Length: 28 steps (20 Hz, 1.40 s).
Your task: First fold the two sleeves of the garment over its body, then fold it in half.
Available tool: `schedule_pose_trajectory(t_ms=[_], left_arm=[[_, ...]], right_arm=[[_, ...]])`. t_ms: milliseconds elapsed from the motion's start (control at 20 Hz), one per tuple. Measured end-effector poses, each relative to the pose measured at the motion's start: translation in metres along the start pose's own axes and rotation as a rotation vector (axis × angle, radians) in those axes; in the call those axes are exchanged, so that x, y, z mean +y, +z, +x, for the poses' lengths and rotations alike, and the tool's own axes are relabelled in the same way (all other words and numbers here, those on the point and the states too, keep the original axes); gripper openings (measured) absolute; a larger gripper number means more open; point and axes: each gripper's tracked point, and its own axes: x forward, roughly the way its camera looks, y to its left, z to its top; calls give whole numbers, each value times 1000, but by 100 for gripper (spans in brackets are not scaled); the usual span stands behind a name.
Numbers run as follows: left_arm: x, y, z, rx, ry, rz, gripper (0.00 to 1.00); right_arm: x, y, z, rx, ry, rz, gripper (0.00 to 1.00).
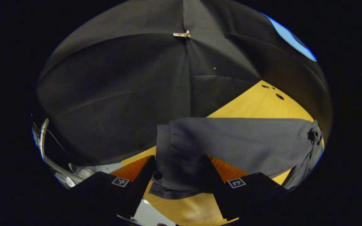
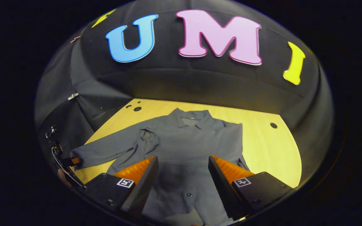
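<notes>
At bottom centre of left gripper view, left gripper point(image 1: 181, 175) w/ fingers apart around grey garment point(image 1: 231, 141) sleeve cuff on bench point(image 1: 262, 103). Right gripper point(image 2: 183, 175) wide open, holding nothing, above garment body.

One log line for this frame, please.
shirt: flat on table, collar far | one sleeve: cuff between left gripper jaws, grip unclear | right gripper: open above shirt body | folds: none finished

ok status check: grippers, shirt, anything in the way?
Left gripper open around the sleeve cuff, not clamped. Right gripper open above the shirt. Shirt flat on the table, one sleeve still outstretched. No obstruction visible.
</notes>
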Motion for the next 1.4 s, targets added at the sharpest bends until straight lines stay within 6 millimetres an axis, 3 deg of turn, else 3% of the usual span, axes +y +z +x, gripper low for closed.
schedule_pose_trajectory(t_ms=[50,150,250,450,550,600,750,900,1100,1400], left_arm=[[-1,2,-2,5,-11,14,90],[-6,3,-3,5,-37,15,86],[-14,2,0,3,-58,31,73],[-27,2,-1,-7,-98,76,39],[-32,3,2,-10,-96,97,16],[-31,4,3,-13,-92,109,11],[-32,11,-4,-13,-82,150,6],[-44,41,-23,-82,-99,146,5],[-84,84,-65,-163,-167,141,5],[-175,129,-129,-255,-320,157,5]], right_arm=[[-5,-6,-1,11,-11,26,98],[-15,-12,-5,19,-35,72,99],[-22,-14,-10,6,-60,88,100],[-39,-28,-22,12,-96,106,99],[-47,-36,-25,28,-111,143,99],[-52,-38,-27,25,-116,159,100],[-70,-41,-30,9,-141,157,99],[-91,-48,-34,16,-150,164,99],[-119,-58,-41,30,-158,182,99],[-159,-69,-52,41,-172,193,99]])
